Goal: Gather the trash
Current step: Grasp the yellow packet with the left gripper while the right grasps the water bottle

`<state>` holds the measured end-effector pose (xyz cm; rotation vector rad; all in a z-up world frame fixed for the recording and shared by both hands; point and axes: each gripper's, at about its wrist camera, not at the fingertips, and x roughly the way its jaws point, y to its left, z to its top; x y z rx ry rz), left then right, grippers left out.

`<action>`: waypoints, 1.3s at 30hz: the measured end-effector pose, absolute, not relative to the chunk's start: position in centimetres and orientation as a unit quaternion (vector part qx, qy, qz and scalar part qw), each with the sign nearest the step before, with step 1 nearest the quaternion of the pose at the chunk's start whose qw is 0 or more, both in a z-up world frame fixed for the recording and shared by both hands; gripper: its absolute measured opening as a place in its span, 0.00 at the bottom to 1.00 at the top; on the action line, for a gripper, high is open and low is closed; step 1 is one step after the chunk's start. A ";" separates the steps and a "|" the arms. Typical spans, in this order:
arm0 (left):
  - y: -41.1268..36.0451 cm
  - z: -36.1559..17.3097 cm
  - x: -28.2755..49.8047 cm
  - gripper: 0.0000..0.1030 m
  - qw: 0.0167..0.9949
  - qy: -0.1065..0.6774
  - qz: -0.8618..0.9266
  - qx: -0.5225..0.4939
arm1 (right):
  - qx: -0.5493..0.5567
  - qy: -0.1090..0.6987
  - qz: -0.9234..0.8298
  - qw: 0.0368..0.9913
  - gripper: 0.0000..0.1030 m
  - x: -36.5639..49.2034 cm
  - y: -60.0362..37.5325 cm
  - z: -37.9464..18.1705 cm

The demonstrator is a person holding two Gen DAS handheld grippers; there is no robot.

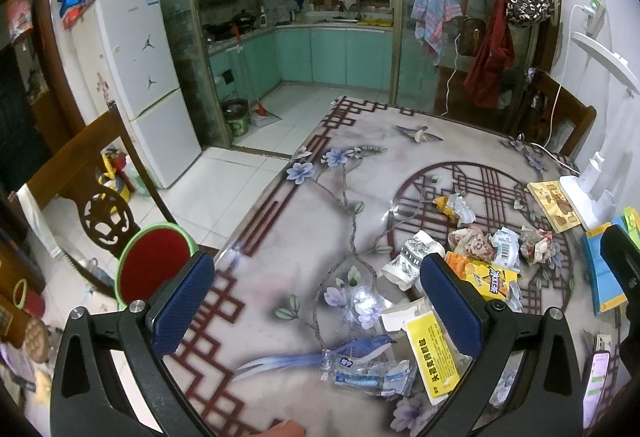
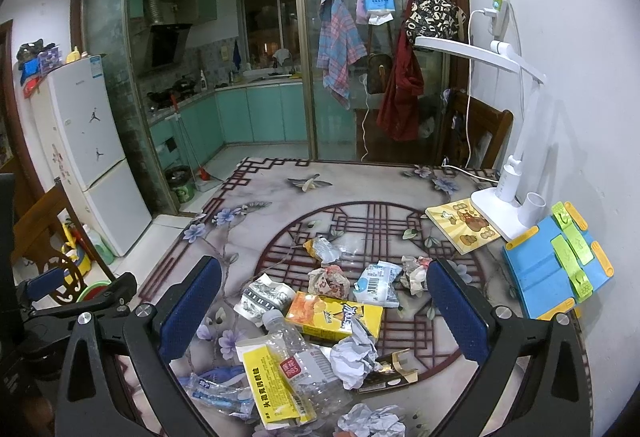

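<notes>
Trash lies scattered on the patterned table point(image 2: 360, 181): a yellow drink carton point(image 2: 334, 315), a clear plastic bottle point(image 2: 300, 361), a yellow sachet point(image 2: 268, 385), crumpled paper point(image 2: 354, 355), a clear blue wrapper point(image 2: 218, 393) and several crumpled wrappers point(image 2: 376, 283). My right gripper point(image 2: 324, 311) is open and empty above the pile. My left gripper point(image 1: 316, 301) is open and empty over the table's left part, with the carton point(image 1: 490, 279), sachet point(image 1: 434, 353) and blue wrapper point(image 1: 366, 373) to its right. A red bin with a green rim point(image 1: 154, 265) stands beside the table's left edge.
A white desk lamp point(image 2: 504, 193), a picture book point(image 2: 464, 225) and a blue and yellow stand point(image 2: 554, 265) sit at the table's right. A wooden chair point(image 1: 88, 189) stands left, another at the far right point(image 2: 476, 133). A fridge point(image 1: 136, 77) and kitchen lie beyond.
</notes>
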<state>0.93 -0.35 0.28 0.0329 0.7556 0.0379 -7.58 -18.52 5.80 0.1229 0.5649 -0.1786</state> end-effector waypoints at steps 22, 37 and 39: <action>1.5 -2.5 2.7 1.00 0.925 0.373 -0.071 -0.008 | 0.158 0.390 0.060 0.905 1.00 -5.2 -20.9 -0.2; 1.7 -9.5 2.5 1.00 0.866 0.477 -0.148 -0.005 | 0.072 0.575 0.107 0.808 0.88 -0.4 -19.2 -11.2; 1.4 -10.0 2.4 1.00 0.856 0.488 -0.167 -0.005 | 0.070 0.591 0.094 0.798 0.67 0.4 -19.3 -12.7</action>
